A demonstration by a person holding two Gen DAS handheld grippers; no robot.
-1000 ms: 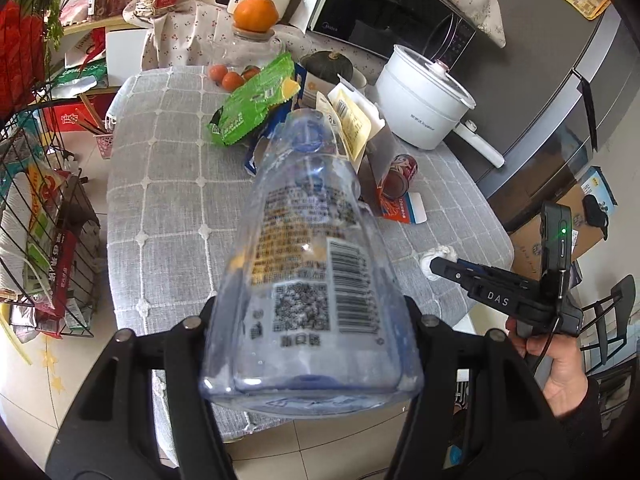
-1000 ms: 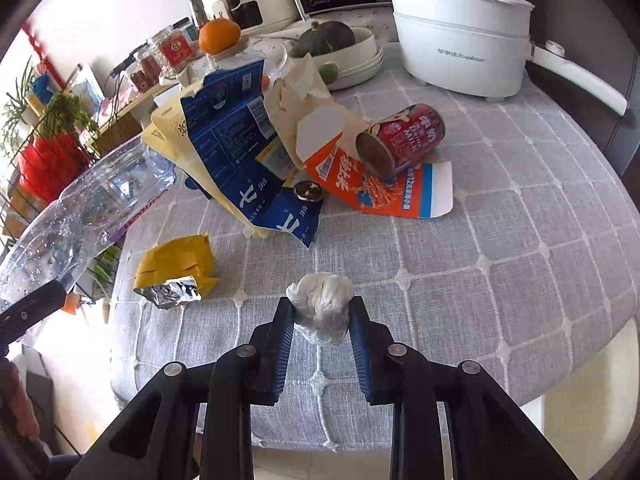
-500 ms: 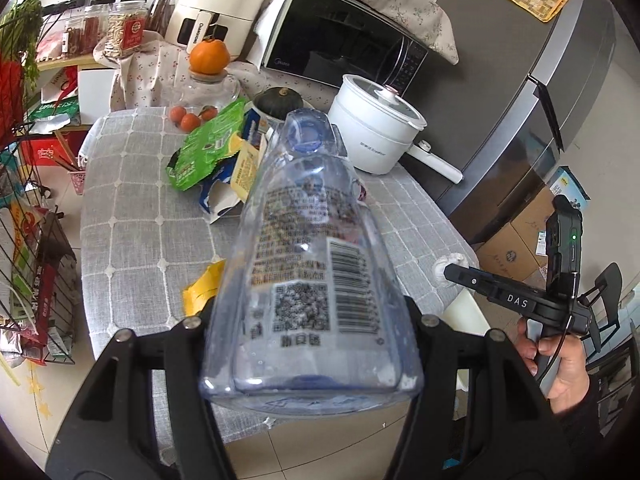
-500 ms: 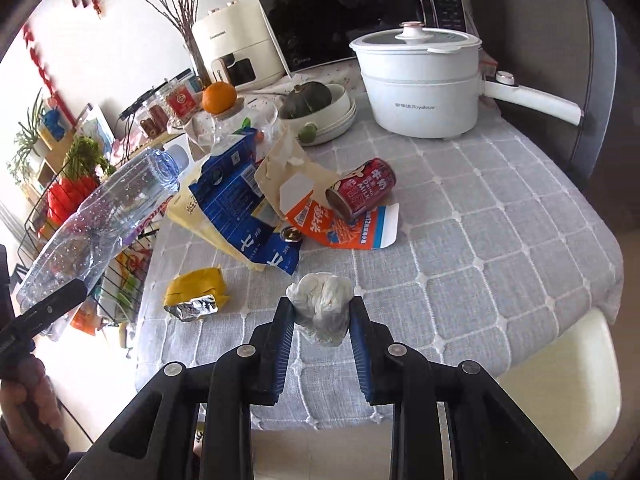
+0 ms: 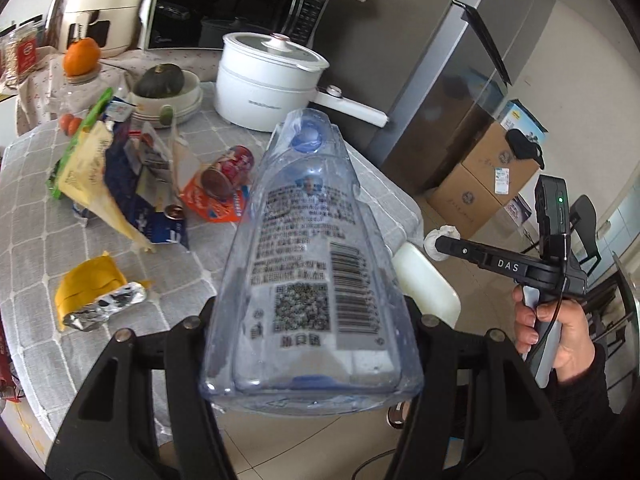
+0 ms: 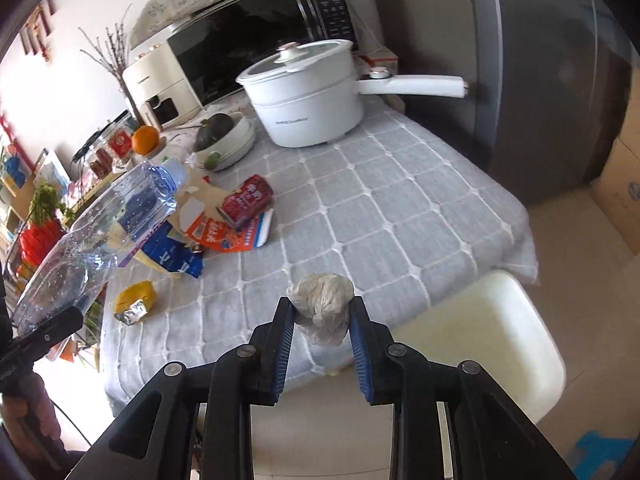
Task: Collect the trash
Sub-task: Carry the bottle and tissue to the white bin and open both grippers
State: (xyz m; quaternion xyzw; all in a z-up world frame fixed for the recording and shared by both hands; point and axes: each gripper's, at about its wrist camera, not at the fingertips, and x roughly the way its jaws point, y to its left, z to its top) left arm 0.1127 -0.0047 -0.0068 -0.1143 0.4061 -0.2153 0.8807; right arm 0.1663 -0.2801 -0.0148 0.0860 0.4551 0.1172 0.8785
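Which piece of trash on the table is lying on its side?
The red metal drink can: it lies sideways on the orange-and-white carton, unlike the flat wrappers around it.

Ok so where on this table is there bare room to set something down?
The tablecloth lies bare from the red can and white pot out to the corner above the stool. It is crowded around the blue carton, the cartons beside it, and the yellow wrapper.

Grey checked tablecloth (image 6: 400, 200), red can (image 6: 248, 200)
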